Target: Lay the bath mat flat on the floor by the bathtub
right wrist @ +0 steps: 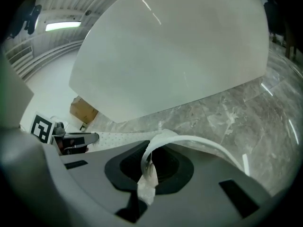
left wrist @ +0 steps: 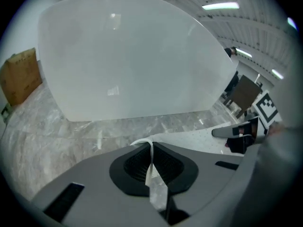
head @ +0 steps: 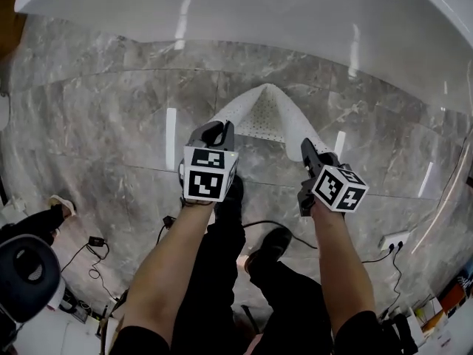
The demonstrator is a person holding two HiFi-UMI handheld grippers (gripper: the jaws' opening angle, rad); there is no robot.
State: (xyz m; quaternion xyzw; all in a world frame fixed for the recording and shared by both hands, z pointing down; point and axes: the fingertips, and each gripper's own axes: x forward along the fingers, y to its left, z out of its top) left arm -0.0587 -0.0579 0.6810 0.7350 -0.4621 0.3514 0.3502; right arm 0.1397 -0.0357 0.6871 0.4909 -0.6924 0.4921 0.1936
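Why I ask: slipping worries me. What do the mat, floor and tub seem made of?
Mat: likely soft white rubber or plastic; dotted, drooping in a fold.
Floor: polished grey marble or lookalike tile; veins, reflected lights.
Tub: glossy white acrylic or enamel, can't tell which; sharp highlights.

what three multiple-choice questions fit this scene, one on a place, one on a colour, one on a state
1. Where is the bath mat relative to the bathtub?
A. draped over its rim
B. in front of it, held by the left gripper and the right gripper
C. rolled up inside it

2. What colour is the bath mat?
A. white
B. blue
C. red

3. What state is the left gripper in?
A. open and empty
B. shut on nothing
C. shut on the bath mat's edge

Answers:
1 B: the head view shows the bath mat running from both grippers toward the bathtub.
2 A: it is white with small holes.
3 C: the left gripper view shows the jaws closed on a thin white edge.
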